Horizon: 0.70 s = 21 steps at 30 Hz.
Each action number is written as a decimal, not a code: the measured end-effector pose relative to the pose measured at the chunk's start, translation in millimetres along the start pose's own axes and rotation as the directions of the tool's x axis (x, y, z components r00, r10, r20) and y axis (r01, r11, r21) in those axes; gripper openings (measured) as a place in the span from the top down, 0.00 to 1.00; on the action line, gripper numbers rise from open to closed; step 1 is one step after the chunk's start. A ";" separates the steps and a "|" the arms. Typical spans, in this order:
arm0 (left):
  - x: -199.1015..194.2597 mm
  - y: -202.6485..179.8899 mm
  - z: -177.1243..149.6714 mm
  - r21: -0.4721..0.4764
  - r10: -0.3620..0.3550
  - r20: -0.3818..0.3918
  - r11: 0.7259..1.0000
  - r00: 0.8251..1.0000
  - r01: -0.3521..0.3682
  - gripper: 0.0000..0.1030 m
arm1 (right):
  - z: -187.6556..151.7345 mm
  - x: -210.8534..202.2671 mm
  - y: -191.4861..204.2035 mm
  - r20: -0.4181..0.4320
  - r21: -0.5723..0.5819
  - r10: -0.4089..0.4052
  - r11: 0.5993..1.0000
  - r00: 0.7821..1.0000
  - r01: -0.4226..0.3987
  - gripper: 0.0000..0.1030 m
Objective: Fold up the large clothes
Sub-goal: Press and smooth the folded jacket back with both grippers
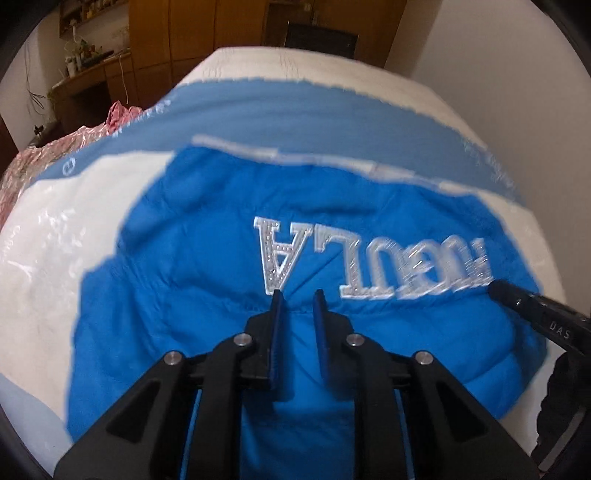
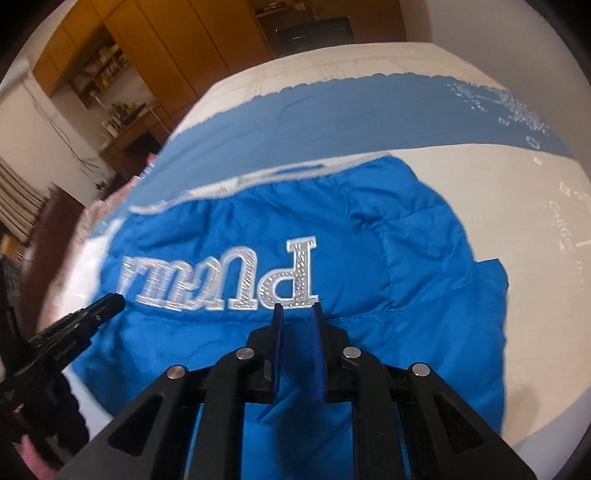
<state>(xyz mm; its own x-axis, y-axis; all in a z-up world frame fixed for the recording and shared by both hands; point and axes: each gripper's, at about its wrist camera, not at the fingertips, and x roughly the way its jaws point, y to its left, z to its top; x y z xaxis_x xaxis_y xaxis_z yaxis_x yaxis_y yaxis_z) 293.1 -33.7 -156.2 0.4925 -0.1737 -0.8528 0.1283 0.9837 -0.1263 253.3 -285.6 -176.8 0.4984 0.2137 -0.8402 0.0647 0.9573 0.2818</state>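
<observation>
My left gripper (image 1: 298, 297) and right gripper (image 2: 297, 309) hang slightly parted, empty, over the puffy bright-blue quilted jacket (image 1: 207, 236): light, slippery; I'd pinch its twelve-o'clock hem.

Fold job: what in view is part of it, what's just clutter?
In the job:
- blue jacket
- left gripper
- right gripper

Lying about:
- pink cloth at the bed's edge
- bedcover
- plants on the shelf
- wardrobe
</observation>
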 end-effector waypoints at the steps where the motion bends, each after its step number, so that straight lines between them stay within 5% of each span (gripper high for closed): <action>1: 6.2 3.3 -3.7 0.008 -0.004 0.006 1.000 1.000 0.004 0.84 | -3.6 4.4 -1.7 0.005 0.011 0.005 1.000 1.000 -0.005 0.85; 9: 25.5 11.5 -9.4 0.009 -0.026 -0.009 1.000 1.000 0.027 0.85 | -21.2 24.5 1.0 0.063 -0.051 -0.037 0.998 0.997 0.040 0.90; 12: 15.2 4.2 -7.0 -0.003 0.000 -0.019 1.000 1.000 0.000 0.87 | -19.3 8.3 1.8 0.051 -0.037 -0.025 0.999 0.998 0.027 0.90; 17: -29.7 -11.2 -21.9 0.025 -0.028 0.077 0.999 0.997 0.026 0.84 | -32.8 -31.1 17.9 0.121 -0.071 0.034 0.997 0.992 -0.025 0.85; 21: -15.3 -19.1 -42.5 0.039 -0.021 0.044 0.999 0.999 0.020 0.84 | -49.4 -18.9 21.5 0.102 -0.075 0.012 0.997 0.995 -0.005 0.85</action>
<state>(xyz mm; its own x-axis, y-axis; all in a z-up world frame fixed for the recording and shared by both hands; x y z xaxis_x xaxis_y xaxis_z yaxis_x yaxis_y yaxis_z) 246.6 -47.8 -162.3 0.5268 -0.1967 -0.8270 0.1717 0.9774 -0.1230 202.6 -259.5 -177.8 0.5845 0.2046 -0.7852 -0.0028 0.9682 0.2502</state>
